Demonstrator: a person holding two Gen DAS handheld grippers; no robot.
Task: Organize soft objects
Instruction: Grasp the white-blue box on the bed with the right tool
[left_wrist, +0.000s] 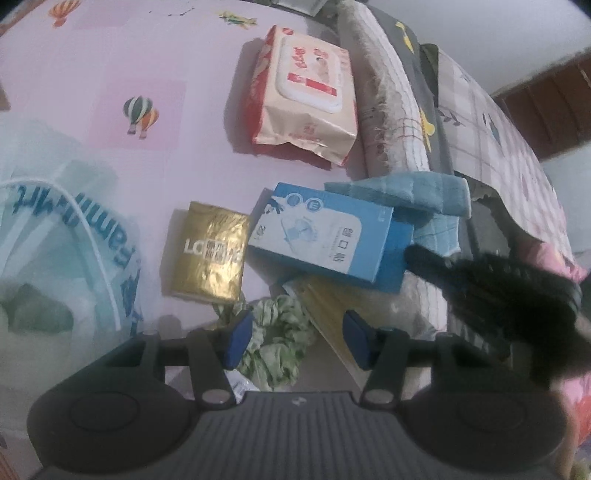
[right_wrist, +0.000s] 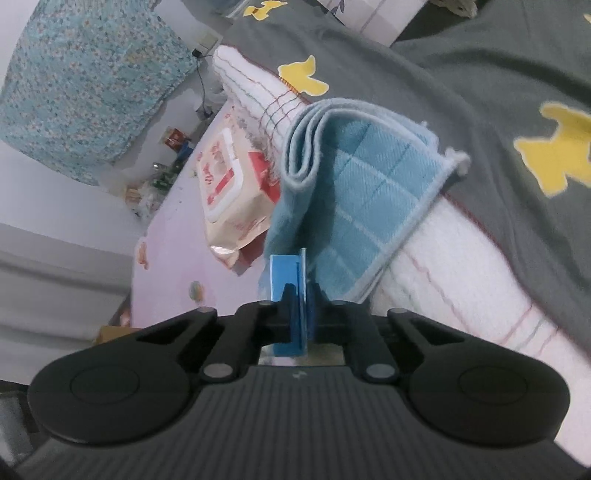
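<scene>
- A pink bedsheet (left_wrist: 92, 74) printed with hot-air balloons covers the surface; along its right side lie a grey quilt (right_wrist: 498, 74) with yellow shapes and a rolled white towel (right_wrist: 461, 258) with thin coloured stripes.
- Far left in the left wrist view sits a translucent plastic bag (left_wrist: 55, 236) with blue lettering and a white cord handle.
- Just right of the bag, a gold-wrapped tissue pack (left_wrist: 208, 251) lies flat on the sheet.
- Touching the gold pack's right edge is a blue mask box (left_wrist: 325, 236), tilted and resting on other things.
- Below the box, a green-and-white scrunchie (left_wrist: 280, 339) lies on the sheet beside a yellow flat packet (left_wrist: 332, 310).
- The left gripper (left_wrist: 297, 341) stands released, its blue pads either side of the scrunchie; the left pad overlaps its edge, the right pad stays apart.
- Farther back, a wet-wipes pack (left_wrist: 306, 96) with a white flip lid lies near the rolled towel.
- A folded light-blue checked cloth (right_wrist: 354, 192) drapes over the towel's edge, one end resting on the mask box.
- At the right of the left wrist view, a black-gloved hand (left_wrist: 509, 295) reaches in towards the box.
- The right gripper (right_wrist: 300, 314) is clenched on a thin blue edge of the mask box (right_wrist: 284, 273), just under the cloth.
</scene>
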